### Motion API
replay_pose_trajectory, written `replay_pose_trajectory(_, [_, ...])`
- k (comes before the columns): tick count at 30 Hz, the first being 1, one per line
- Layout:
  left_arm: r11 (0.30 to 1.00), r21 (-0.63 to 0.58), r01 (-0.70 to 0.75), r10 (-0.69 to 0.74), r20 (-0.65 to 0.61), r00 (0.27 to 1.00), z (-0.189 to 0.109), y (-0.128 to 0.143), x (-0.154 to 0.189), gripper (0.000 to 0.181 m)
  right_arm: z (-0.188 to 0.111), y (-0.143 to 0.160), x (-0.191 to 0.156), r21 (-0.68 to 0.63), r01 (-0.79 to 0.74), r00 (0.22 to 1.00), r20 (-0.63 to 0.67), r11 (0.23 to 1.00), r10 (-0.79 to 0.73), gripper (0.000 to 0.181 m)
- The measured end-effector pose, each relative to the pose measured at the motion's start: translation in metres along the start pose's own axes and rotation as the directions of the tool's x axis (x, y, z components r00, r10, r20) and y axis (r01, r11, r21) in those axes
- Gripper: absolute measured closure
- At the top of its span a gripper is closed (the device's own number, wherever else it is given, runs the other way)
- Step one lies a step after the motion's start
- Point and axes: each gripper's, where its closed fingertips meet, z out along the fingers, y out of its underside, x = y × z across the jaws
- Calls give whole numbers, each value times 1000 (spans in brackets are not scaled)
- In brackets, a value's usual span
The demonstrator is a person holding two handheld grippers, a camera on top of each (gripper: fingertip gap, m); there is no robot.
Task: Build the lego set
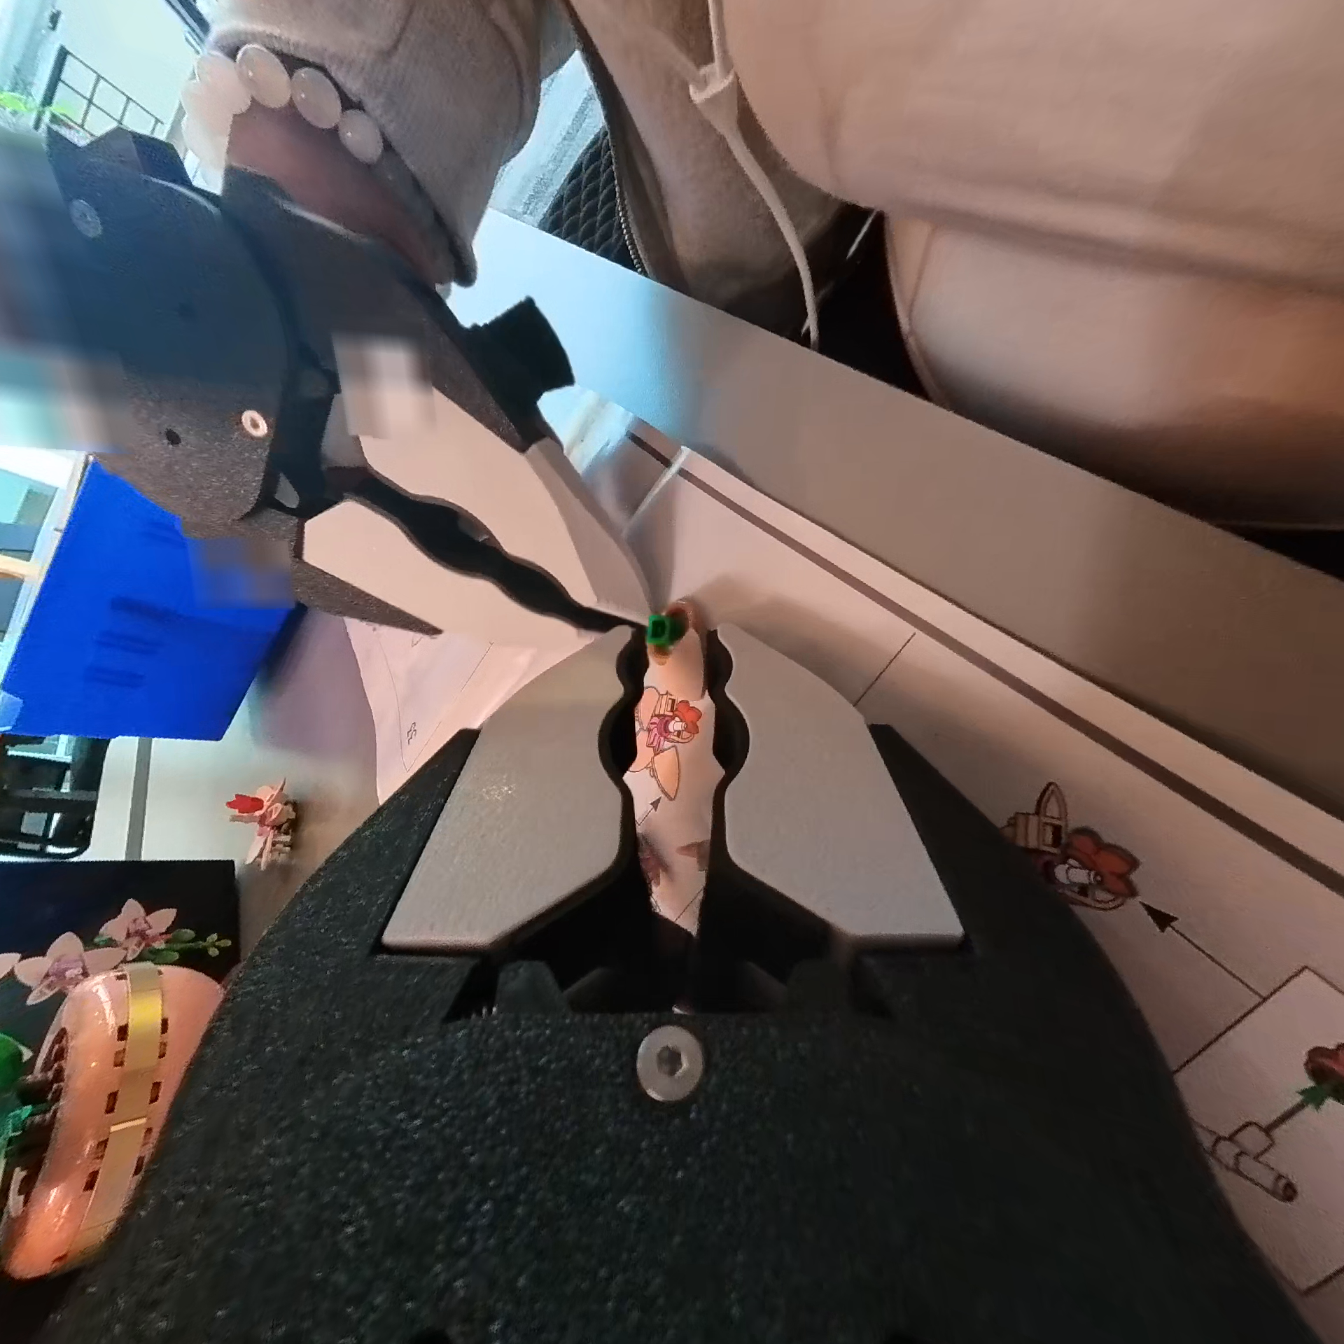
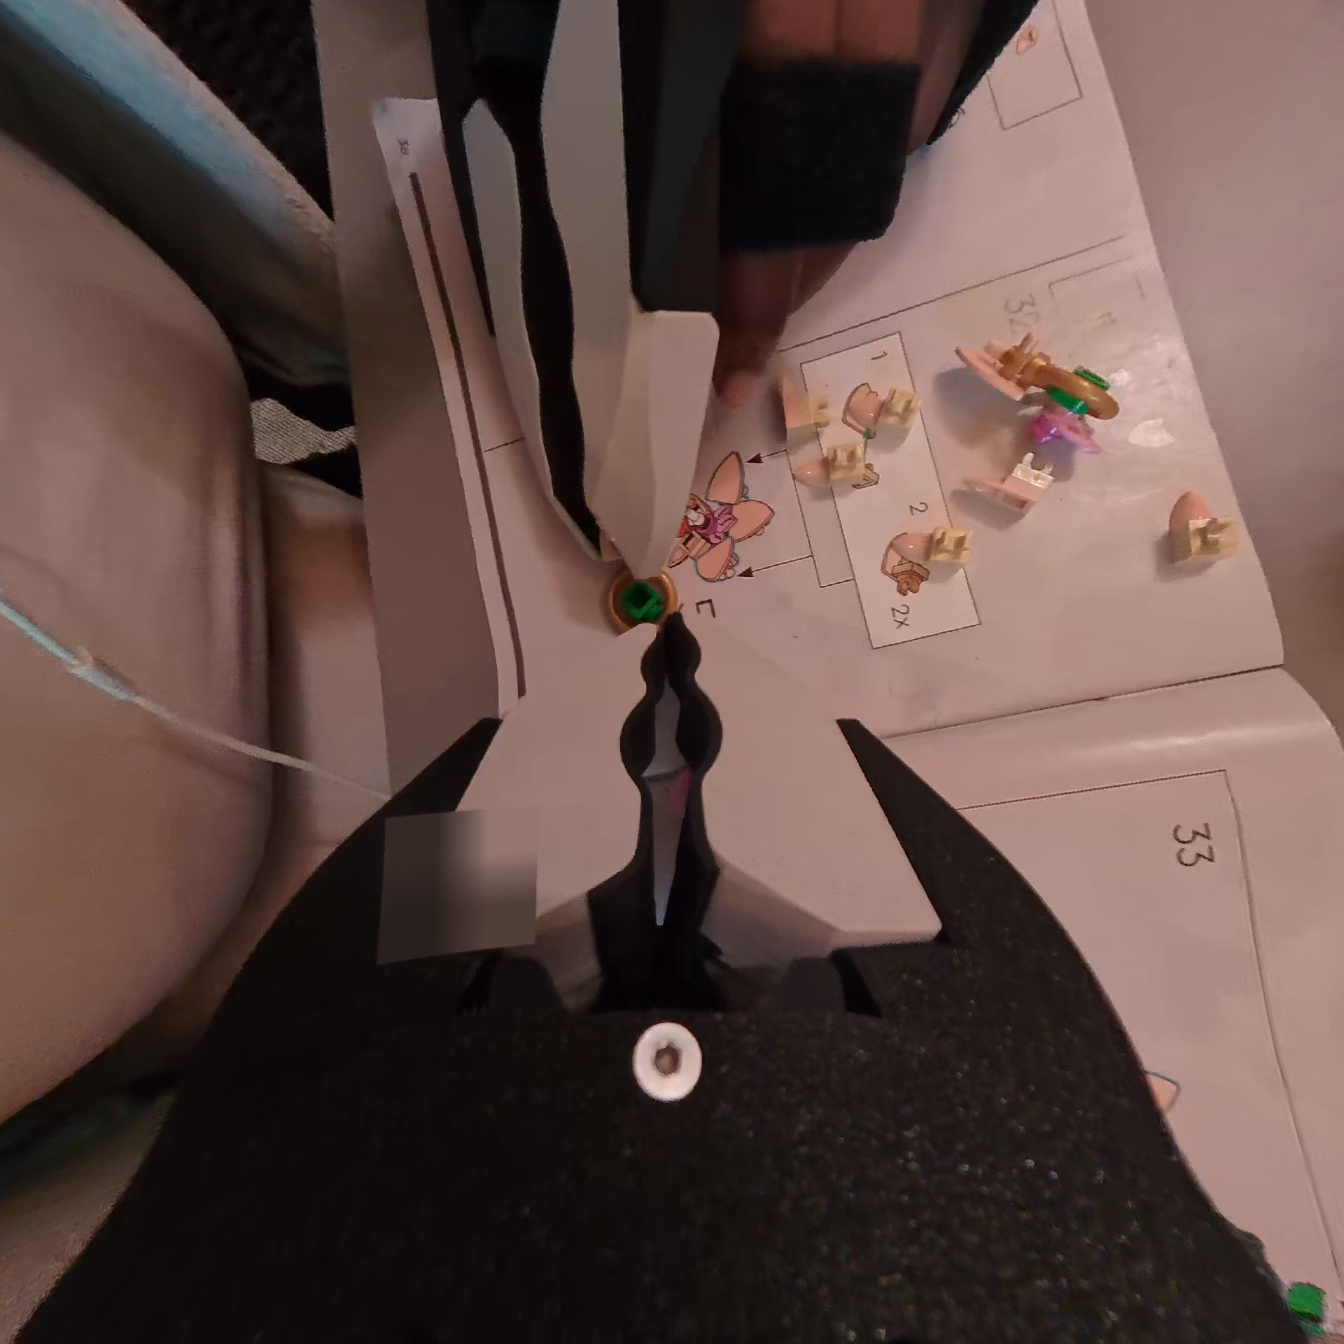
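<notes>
A small gold ring with a green piece (image 2: 640, 600) in its middle is held in the air over the open instruction booklet (image 2: 1054, 654). My left gripper (image 1: 675, 636) is shut on it; in the right wrist view the left gripper (image 2: 618, 554) comes down from the top and grips the ring's upper edge. My right gripper (image 2: 668, 627) is shut, its tips pinching the ring's lower edge. In the left wrist view the right gripper (image 1: 634, 624) enters from the upper left and meets the green piece (image 1: 663, 630).
Several loose tan pieces (image 2: 1018, 486) and a gold, green and pink sub-assembly (image 2: 1047, 393) lie on the booklet. A small flower build (image 1: 265, 822), a blue box (image 1: 145, 604), the set's box (image 1: 109, 938) and a pink round part (image 1: 109, 1127) lie to the left. A person's torso is close behind. My left and right fingertips are right by each other. Left tips and right tips are each some 25 cm from the small flower build (image 1: 265, 822).
</notes>
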Motion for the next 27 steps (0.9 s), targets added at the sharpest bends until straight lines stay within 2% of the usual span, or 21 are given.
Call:
replay_pose_trajectory(3, [1000,-19,9,-9,24,1000,0,1,0,163,-4,1,1,14,-33,999,-22,999,34,181])
replay_pose_trajectory(9, [998,-53,27,-22,91,996,-3,3,-3,159,-11,-11,-7,127,-60,998,-17,990,63,175])
replay_pose_trajectory(12, [998,-62,16,-9,107,994,-3,3,-3,161,-4,-11,-11,112,-48,998,-39,993,53,173])
replay_pose_trajectory(16, [998,-65,4,4,112,994,-3,3,-2,162,1,-5,-4,59,-15,991,-134,998,23,173])
replay_pose_trajectory(20, [998,-68,10,-2,111,994,-4,3,-1,162,2,-6,-4,79,-22,990,-139,997,33,176])
replay_pose_trajectory(24, [996,-41,76,-72,99,992,-10,0,-3,144,-3,-12,-6,199,-128,989,-52,972,141,181])
replay_pose_trajectory(27, [993,-23,120,-117,100,988,-13,1,-6,143,-10,-16,-5,278,-235,971,25,931,238,181])
